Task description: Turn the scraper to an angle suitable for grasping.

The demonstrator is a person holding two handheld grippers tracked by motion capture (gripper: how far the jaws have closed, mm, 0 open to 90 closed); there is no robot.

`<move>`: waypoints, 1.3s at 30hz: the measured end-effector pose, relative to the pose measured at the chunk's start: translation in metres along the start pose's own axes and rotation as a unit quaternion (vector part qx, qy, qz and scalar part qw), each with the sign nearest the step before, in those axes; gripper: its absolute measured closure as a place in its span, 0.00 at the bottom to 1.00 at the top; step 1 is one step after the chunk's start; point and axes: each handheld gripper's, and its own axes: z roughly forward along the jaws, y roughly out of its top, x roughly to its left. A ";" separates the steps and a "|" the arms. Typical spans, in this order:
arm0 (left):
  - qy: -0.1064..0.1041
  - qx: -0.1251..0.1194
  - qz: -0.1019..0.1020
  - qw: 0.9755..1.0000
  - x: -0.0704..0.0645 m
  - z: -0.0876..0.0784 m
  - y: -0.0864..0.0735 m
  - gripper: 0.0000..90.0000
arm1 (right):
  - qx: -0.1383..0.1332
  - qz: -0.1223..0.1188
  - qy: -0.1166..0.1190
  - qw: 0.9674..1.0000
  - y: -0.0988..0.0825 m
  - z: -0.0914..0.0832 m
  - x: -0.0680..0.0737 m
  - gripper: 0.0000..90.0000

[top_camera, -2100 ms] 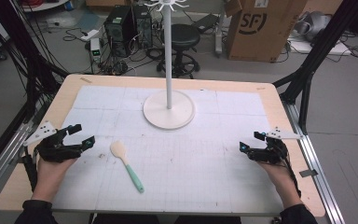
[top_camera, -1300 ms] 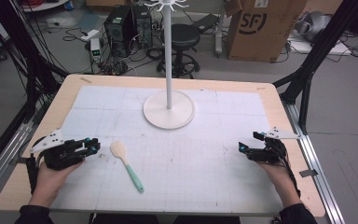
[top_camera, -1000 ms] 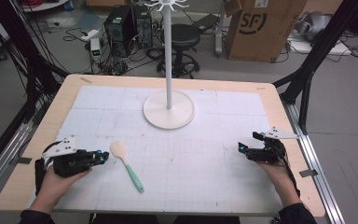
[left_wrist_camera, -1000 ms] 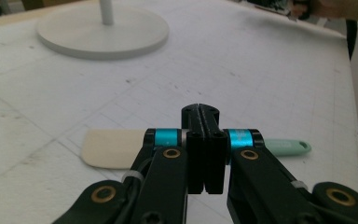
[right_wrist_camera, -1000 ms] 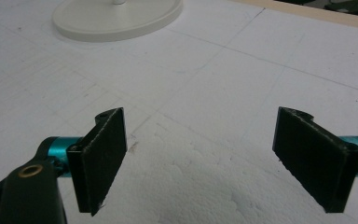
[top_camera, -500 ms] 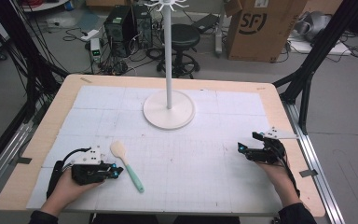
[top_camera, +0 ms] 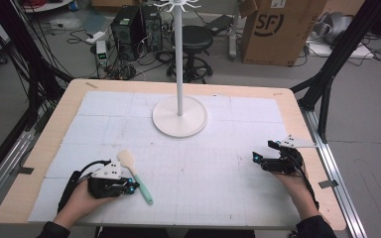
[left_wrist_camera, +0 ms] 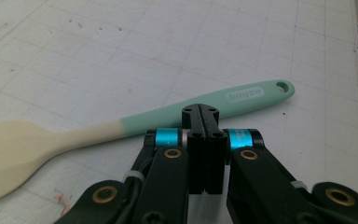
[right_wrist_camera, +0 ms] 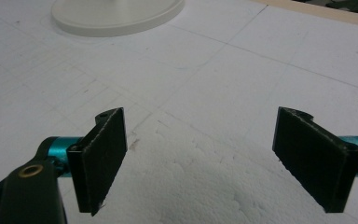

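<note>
A spatula (top_camera: 135,176) with a cream blade and a mint-green handle lies flat on the white mat, at the front left. My left gripper (top_camera: 131,186) rests low on the mat with its tips right at the handle's middle. In the left gripper view the jaws (left_wrist_camera: 200,111) are pressed together with nothing between them, and the handle (left_wrist_camera: 242,95) runs crosswise just beyond their tips. My right gripper (top_camera: 256,157) sits at the right side of the mat, held by a hand. Its pads (right_wrist_camera: 100,158) stand wide apart over bare mat.
A white coat-stand with a round base (top_camera: 179,116) rises from the middle back of the table; its base (right_wrist_camera: 116,14) lies far ahead in the right gripper view. The wooden table edge (top_camera: 307,124) borders the mat. Boxes, cables and a stool are on the floor behind.
My left gripper has slid from the table's left edge rightward and toward the front, ending at the spatula's handle. The spatula and the right gripper have stayed in place.
</note>
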 end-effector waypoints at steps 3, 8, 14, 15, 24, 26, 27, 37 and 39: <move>0.003 0.003 0.002 1.000 0.000 0.002 0.002 1.00 | 0.000 -0.002 0.001 1.000 0.000 0.000 0.000 0.19; 0.006 0.002 -0.002 1.000 0.000 0.007 0.006 1.00 | 0.001 -0.003 0.001 1.000 0.000 0.001 0.001 0.19; 0.012 0.002 -0.005 1.000 0.004 0.015 0.013 1.00 | 0.002 -0.007 0.000 1.000 0.000 0.001 0.000 0.19; 0.014 0.004 -0.004 1.000 0.004 0.017 0.015 1.00 | 0.002 -0.006 0.000 1.000 0.000 0.002 0.001 0.19; 0.048 0.007 -0.023 0.999 0.010 0.035 0.031 1.00 | 0.003 -0.006 0.001 1.000 0.000 0.002 0.001 0.19; 0.060 0.006 -0.035 0.998 0.012 0.040 0.036 1.00 | 0.004 -0.007 0.001 1.000 0.000 0.002 0.001 0.19; 0.074 0.009 -0.041 0.996 0.014 0.045 0.040 1.00 | 0.004 -0.008 0.001 1.000 0.000 0.003 0.001 0.19; 0.123 -0.008 -0.105 0.987 0.028 0.066 0.055 1.00 | 0.006 -0.008 0.002 1.000 0.000 0.004 0.001 0.19; 0.125 -0.015 -0.121 0.985 0.031 0.068 0.056 1.00 | 0.008 -0.008 0.002 1.000 0.000 0.004 0.001 0.19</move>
